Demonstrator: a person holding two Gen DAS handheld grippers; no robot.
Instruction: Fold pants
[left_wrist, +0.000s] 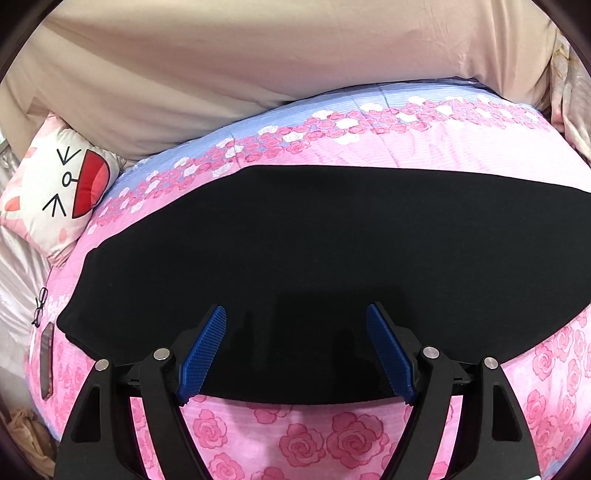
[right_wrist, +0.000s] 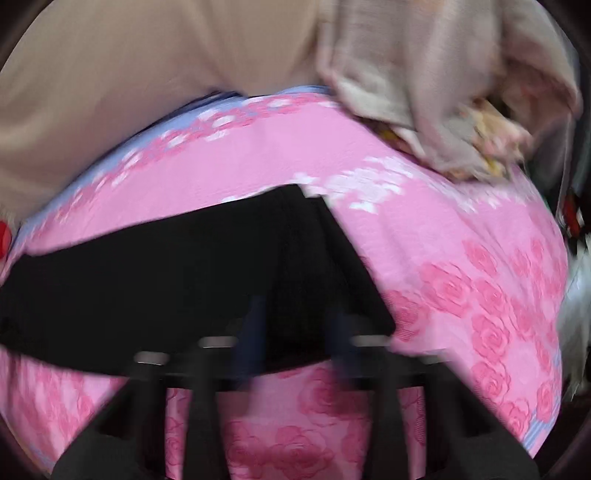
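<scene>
Left wrist, pants (left_wrist: 314, 251) on floral bedspread (left_wrist: 295, 435)

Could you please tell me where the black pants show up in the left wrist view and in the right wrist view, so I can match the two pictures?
Left wrist view: the black pants lie flat across the middle, spanning nearly the full width, just ahead of the open left gripper.
Right wrist view: the pants fill the left and centre, ending at a slanted edge right of centre; this view is blurred.
Shared landmark: the pink rose-print quilt beneath them.
</scene>
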